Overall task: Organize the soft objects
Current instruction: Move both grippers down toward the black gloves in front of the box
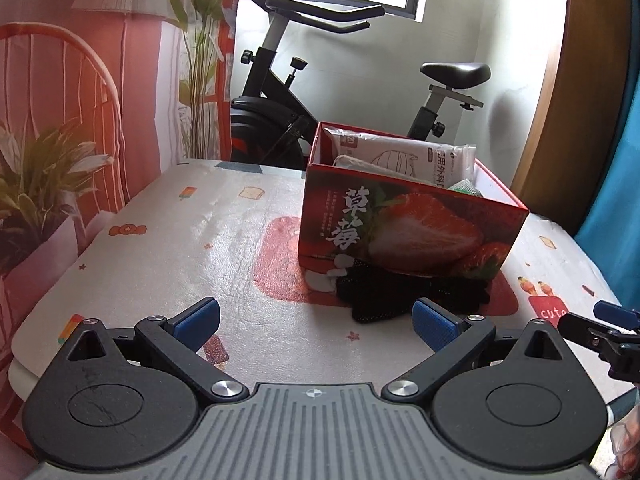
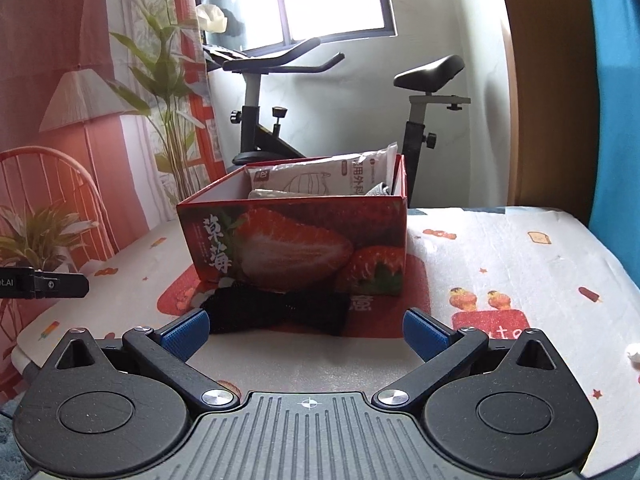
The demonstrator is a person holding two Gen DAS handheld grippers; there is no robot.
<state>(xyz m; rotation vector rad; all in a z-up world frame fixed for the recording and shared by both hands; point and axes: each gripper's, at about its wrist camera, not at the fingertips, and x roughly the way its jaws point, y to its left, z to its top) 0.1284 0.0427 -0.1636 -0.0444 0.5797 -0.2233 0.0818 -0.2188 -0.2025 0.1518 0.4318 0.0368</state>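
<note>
A red strawberry-print box (image 1: 412, 232) stands on the patterned table; it also shows in the right wrist view (image 2: 296, 240). White soft packets (image 1: 404, 156) (image 2: 320, 176) lie inside it. A black mesh fabric piece (image 1: 384, 292) (image 2: 276, 308) lies on the table against the box's near side. My left gripper (image 1: 316, 324) is open and empty, a little short of the fabric. My right gripper (image 2: 306, 332) is open and empty, just short of the fabric.
The table (image 1: 180, 240) has a printed cover. An exercise bike (image 1: 288, 92) stands behind it under a window. A printed curtain with plants (image 1: 80, 120) hangs on the left. A small white scrap (image 2: 634, 352) lies at the right table edge. The right gripper's tip (image 1: 600, 332) shows at far right.
</note>
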